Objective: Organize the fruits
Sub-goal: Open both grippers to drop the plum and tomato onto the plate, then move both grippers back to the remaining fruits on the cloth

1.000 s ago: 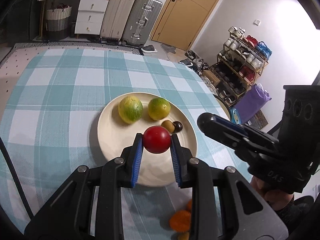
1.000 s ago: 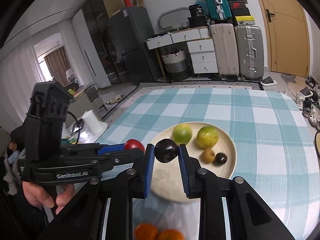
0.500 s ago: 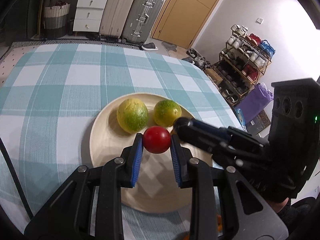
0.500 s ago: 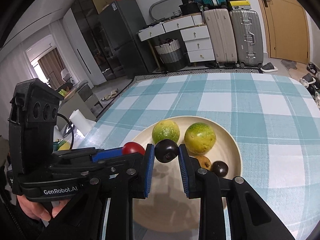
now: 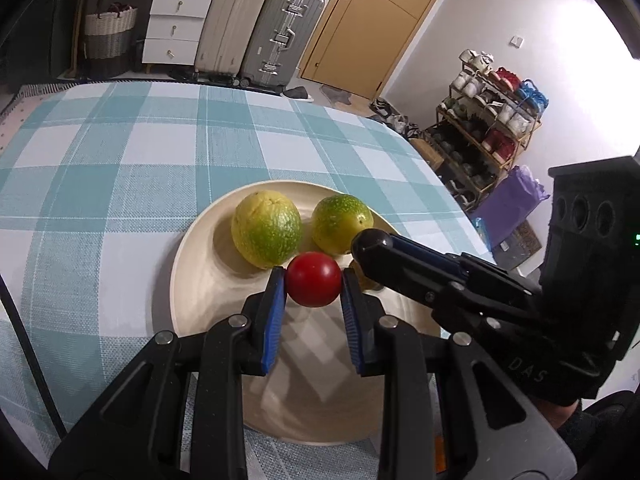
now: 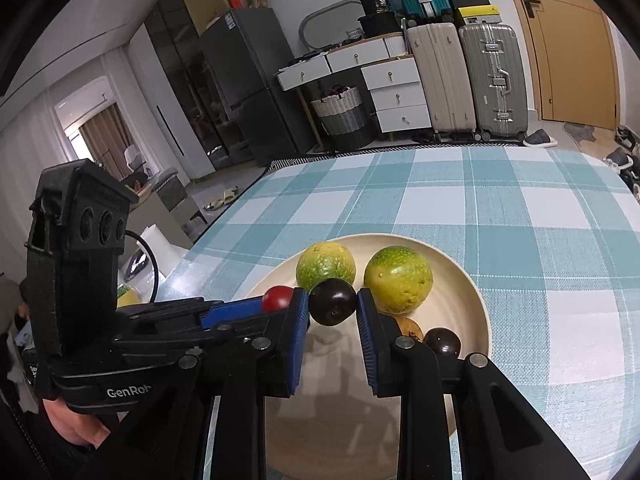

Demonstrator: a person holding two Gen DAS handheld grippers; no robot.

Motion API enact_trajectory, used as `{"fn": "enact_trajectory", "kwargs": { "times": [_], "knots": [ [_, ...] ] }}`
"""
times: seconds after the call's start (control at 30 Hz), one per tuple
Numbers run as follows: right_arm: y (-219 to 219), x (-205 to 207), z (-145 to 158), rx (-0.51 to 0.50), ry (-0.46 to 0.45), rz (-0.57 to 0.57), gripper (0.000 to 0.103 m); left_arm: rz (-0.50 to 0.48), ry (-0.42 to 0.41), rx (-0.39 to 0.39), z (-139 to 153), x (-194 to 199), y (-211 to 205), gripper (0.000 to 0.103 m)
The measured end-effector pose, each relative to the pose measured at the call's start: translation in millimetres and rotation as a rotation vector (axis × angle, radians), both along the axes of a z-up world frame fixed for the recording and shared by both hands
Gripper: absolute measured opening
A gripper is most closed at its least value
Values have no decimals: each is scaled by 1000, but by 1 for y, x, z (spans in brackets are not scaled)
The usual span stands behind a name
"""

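Four fruits on plate already; left tool pinching tomato, right tool pinching plum, both unreleased above it.

Teal-white checked tablecloth, cream plate, red tomato, dark purple plum, yellow-green mottled citrus, blue finger pads.

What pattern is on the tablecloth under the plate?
A teal and white check, large squares. The tablecloth shows best in the right wrist view, spreading beyond the plate.
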State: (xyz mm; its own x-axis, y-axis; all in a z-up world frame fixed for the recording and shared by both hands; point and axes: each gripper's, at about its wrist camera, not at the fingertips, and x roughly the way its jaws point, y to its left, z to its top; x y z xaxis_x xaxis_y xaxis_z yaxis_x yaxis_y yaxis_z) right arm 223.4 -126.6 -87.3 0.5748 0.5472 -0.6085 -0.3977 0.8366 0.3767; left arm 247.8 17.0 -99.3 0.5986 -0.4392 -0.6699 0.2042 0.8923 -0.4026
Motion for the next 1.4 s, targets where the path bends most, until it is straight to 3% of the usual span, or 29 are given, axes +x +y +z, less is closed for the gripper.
{"fn": "enact_trajectory", "kwargs": {
  "times": [0.4,0.43,0.47,0.53,0.57,0.6,0.77,0.9,1.07,1.17,1.3,1.4],
  "knots": [
    [4,-1,-5,27,25,26,26,8,9,-24,-8,3,7,24],
    [4,0,-6,27,25,23,27,8,8,-29,-8,3,7,25],
    [4,0,-6,25,25,18,36,4,5,-32,-7,2,7,25],
    [1,-1,-5,27,13,2,56,13,2,-15,-6,2,7,33],
    [-1,-2,-4,34,3,-7,57,17,0,-10,-5,2,7,44],
    [-4,-3,-2,46,-8,-11,57,22,-11,-12,-4,0,7,49],
    [-14,-7,6,85,-35,-31,67,27,-50,-6,4,-7,8,63],
    [-20,-9,13,107,-59,-46,67,22,-50,-4,7,-11,7,65],
    [-24,-10,20,108,-74,-75,75,39,-44,6,13,-14,8,66],
    [-27,-14,26,108,-76,-86,75,72,-35,30,20,-19,10,74],
    [-34,-28,35,108,-89,-100,82,68,-27,-25,30,-33,14,74],
    [-39,-46,41,108,-104,-97,84,80,-54,-21,36,-57,15,81]
  ]
}}
